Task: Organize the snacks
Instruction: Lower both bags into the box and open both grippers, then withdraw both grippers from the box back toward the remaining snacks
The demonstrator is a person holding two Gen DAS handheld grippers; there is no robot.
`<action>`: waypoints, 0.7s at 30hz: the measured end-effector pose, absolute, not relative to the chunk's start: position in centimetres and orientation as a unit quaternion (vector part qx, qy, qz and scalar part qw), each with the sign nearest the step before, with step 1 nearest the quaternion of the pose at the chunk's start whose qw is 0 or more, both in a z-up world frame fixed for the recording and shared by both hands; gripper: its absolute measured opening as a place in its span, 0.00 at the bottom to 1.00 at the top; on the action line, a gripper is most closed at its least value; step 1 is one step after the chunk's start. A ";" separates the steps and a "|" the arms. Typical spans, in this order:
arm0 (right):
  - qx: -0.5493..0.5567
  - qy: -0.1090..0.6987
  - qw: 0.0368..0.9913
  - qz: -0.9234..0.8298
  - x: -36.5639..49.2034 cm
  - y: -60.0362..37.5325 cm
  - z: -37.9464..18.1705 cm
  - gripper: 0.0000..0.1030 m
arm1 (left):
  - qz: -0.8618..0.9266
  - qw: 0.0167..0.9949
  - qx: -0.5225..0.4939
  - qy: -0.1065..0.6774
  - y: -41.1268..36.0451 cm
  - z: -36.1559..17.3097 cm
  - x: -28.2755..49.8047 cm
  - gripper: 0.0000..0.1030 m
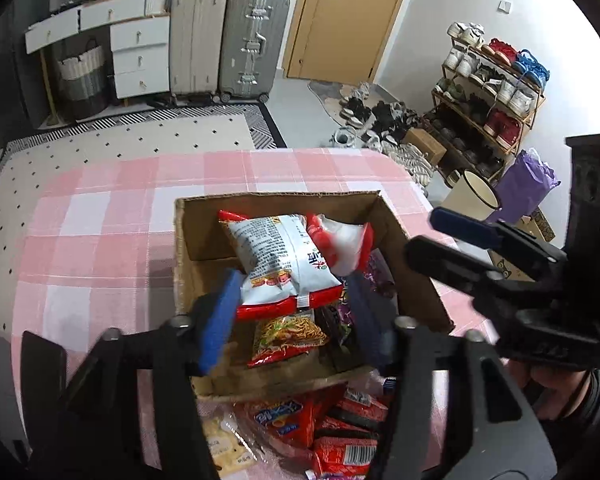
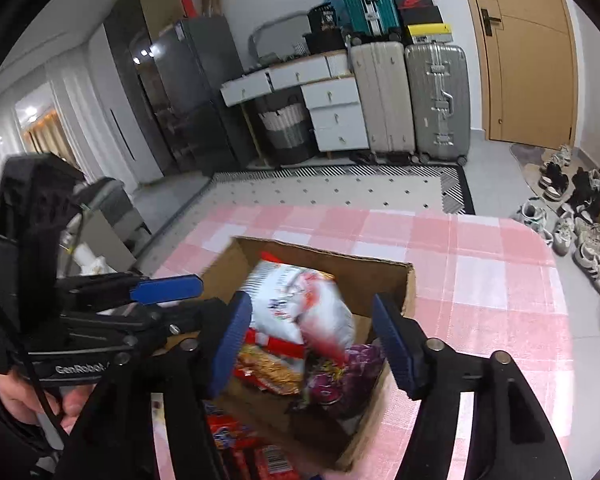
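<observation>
The box [image 1: 284, 204] is raw brown cardboard, matt, with corrugated edges showing. The snack bags [image 1: 280, 260] are glossy plastic film that crinkles and catches the light, and the tablecloth [image 1: 100, 216] looks like smooth, soft-sheened cloth. Both grippers [image 1: 296, 312] [image 2: 312, 344] are matt black plastic with ribbed blue pads [image 1: 220, 316] and metal pins.

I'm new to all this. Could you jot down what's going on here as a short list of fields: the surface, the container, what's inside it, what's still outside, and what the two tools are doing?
surface: table with pink checked cloth
container: open cardboard box
inside: two white-and-red snack bags on top, a noodle packet and a purple packet beneath
outside: red packets on the near side of the box
left tool: open over the box, nothing gripped
right tool: open over the box, nothing gripped
</observation>
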State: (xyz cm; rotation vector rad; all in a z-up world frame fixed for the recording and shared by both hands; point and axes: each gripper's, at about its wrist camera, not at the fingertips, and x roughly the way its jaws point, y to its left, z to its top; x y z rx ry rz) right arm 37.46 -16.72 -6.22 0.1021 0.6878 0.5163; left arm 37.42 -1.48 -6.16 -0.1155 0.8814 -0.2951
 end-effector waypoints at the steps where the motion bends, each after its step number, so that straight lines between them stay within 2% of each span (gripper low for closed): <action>1: 0.049 0.327 0.911 0.248 37.0 -16.9 -5.8 0.66 | -0.140 0.896 -0.057 0.417 -1.3 -5.6 36.6 0.59; 3: 0.052 0.315 0.913 0.253 35.7 -17.4 -4.8 0.71 | -0.142 0.900 -0.064 0.407 -0.9 -4.7 35.3 0.59; 5: 0.053 0.298 0.919 0.253 33.9 -17.9 -3.6 0.71 | -0.135 0.907 -0.067 0.394 -0.5 -3.8 33.6 0.60; 7: 0.054 0.283 0.923 0.254 31.8 -18.2 -2.5 0.72 | -0.133 0.913 -0.070 0.380 -0.1 -2.9 31.8 0.65; 9: 0.057 0.270 0.928 0.252 29.8 -18.7 -1.4 0.84 | -0.123 0.919 -0.066 0.368 0.1 -1.9 30.0 0.69; 10: 0.056 0.266 0.931 0.245 28.8 -18.9 -1.0 0.86 | -0.120 0.923 -0.064 0.359 0.1 -1.4 29.0 0.71; 12: 0.053 0.251 0.935 0.245 26.6 -19.2 0.0 0.87 | -0.111 0.932 -0.063 0.339 0.2 -0.2 27.1 0.72; 14: 0.051 0.238 0.939 0.241 24.7 -19.5 0.9 0.87 | -0.109 0.938 -0.065 0.322 0.3 1.1 25.5 0.77; 21: 0.078 0.215 0.942 0.245 18.6 -20.8 2.5 0.92 | -0.102 0.954 -0.048 0.278 -0.4 4.4 19.2 0.81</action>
